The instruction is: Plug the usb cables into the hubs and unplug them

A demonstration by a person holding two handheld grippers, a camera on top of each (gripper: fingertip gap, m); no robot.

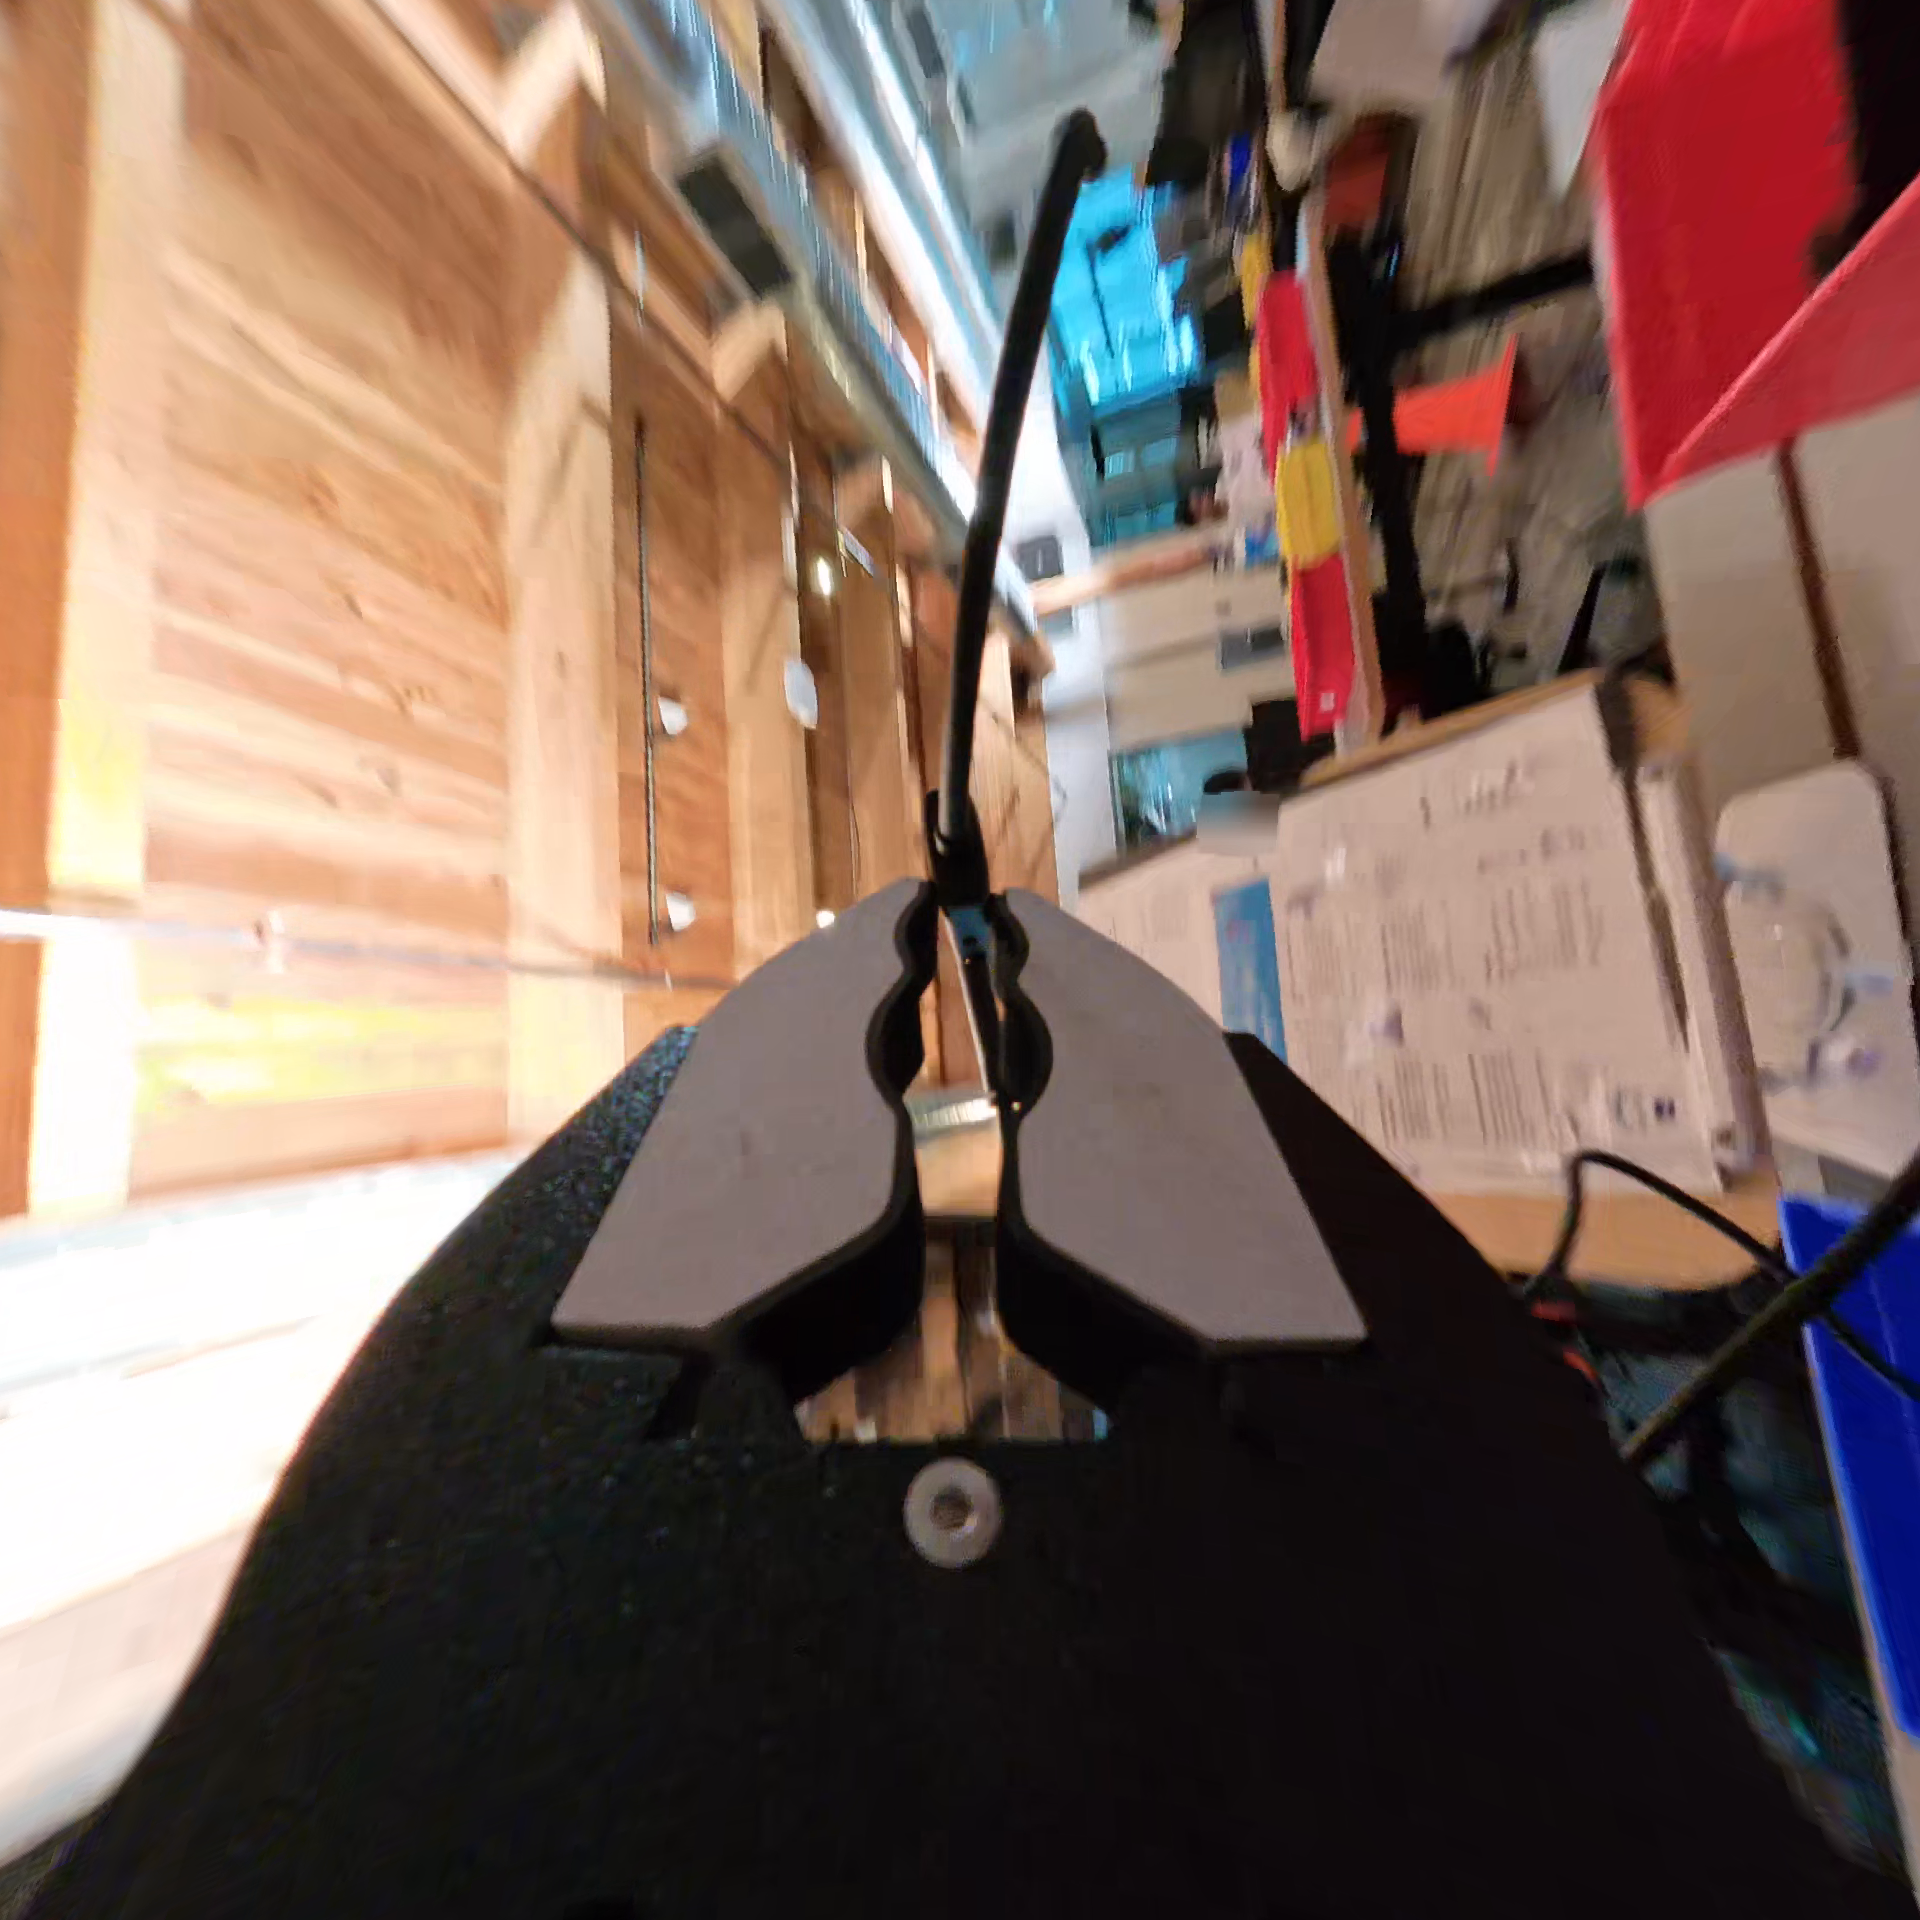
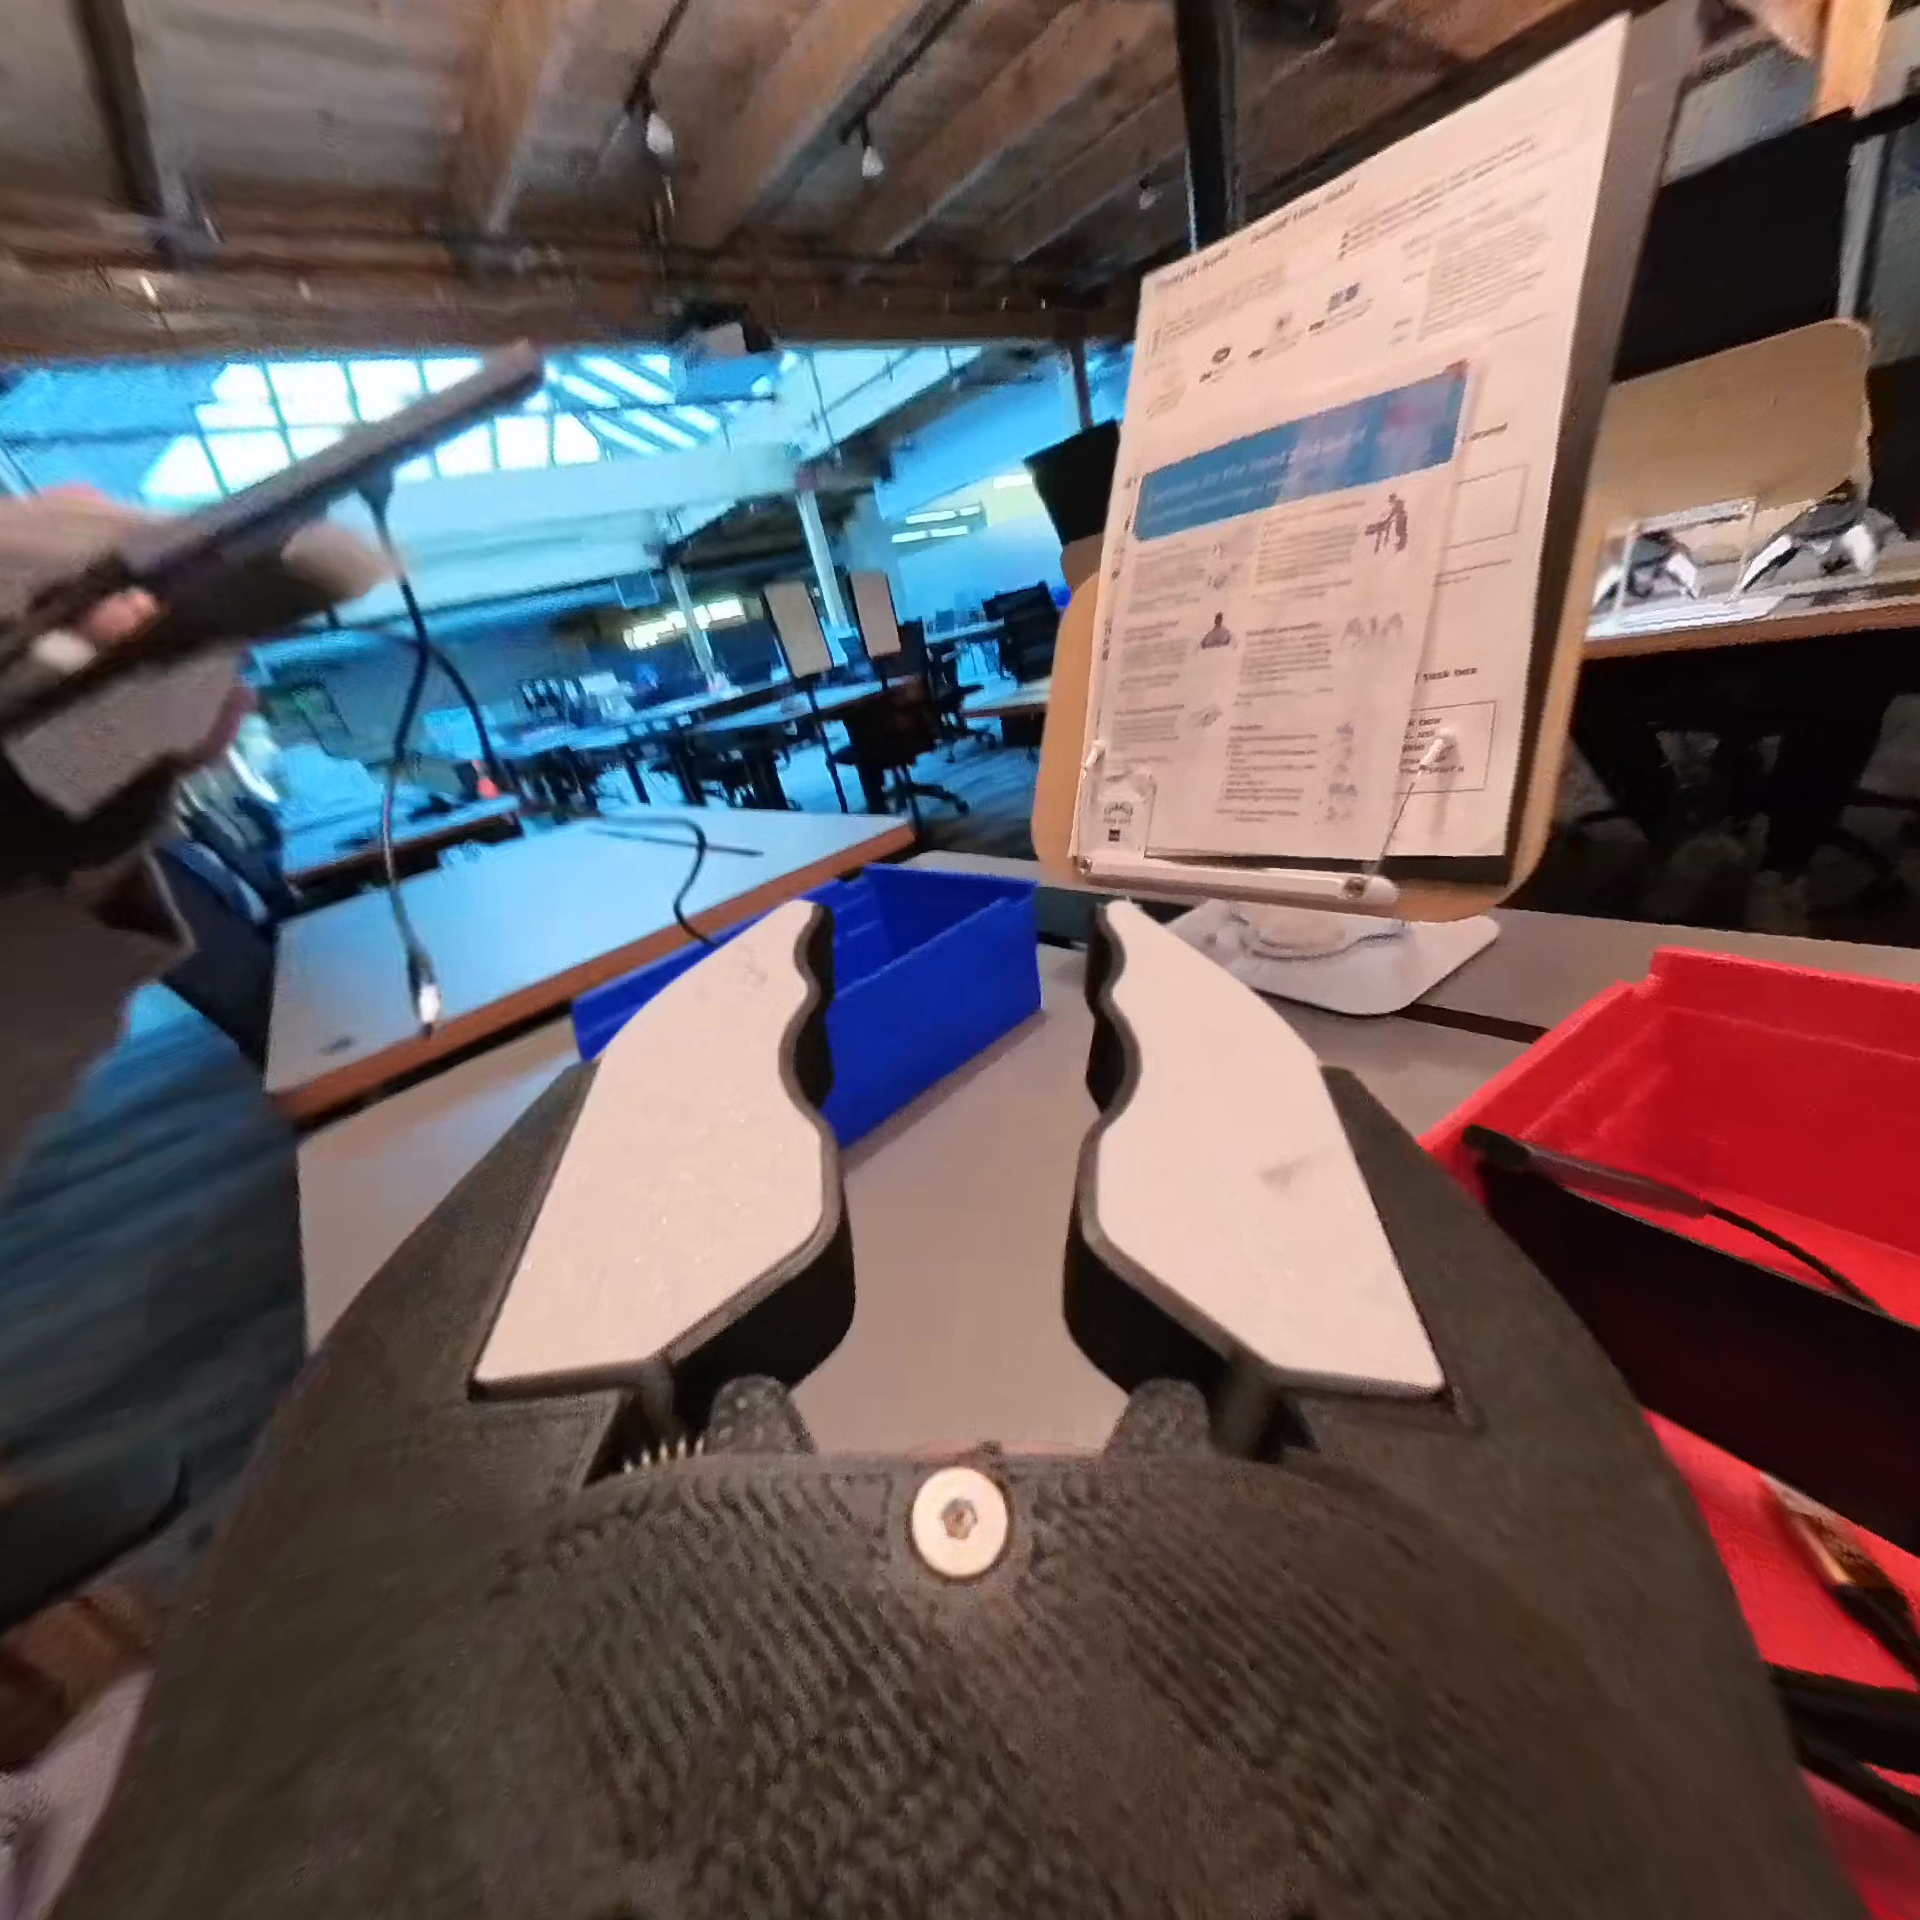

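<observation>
Fingers (image 2: 727, 1132) apart; red bin (image 2: 1714, 1091) holds, seemingly, cables (image 2: 1683, 1205).

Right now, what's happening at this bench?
A person works two handheld grippers. The left gripper is clamped on a thin black usb cable, raised high off the table; its plug end dangles free. The right gripper is open and empty above the grey table, between the blue plastic bin and red plastic bin.

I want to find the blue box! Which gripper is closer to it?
Right. The right gripper sits open just before the blue bin; the left gripper is raised off to its side, holding a cable.
</observation>
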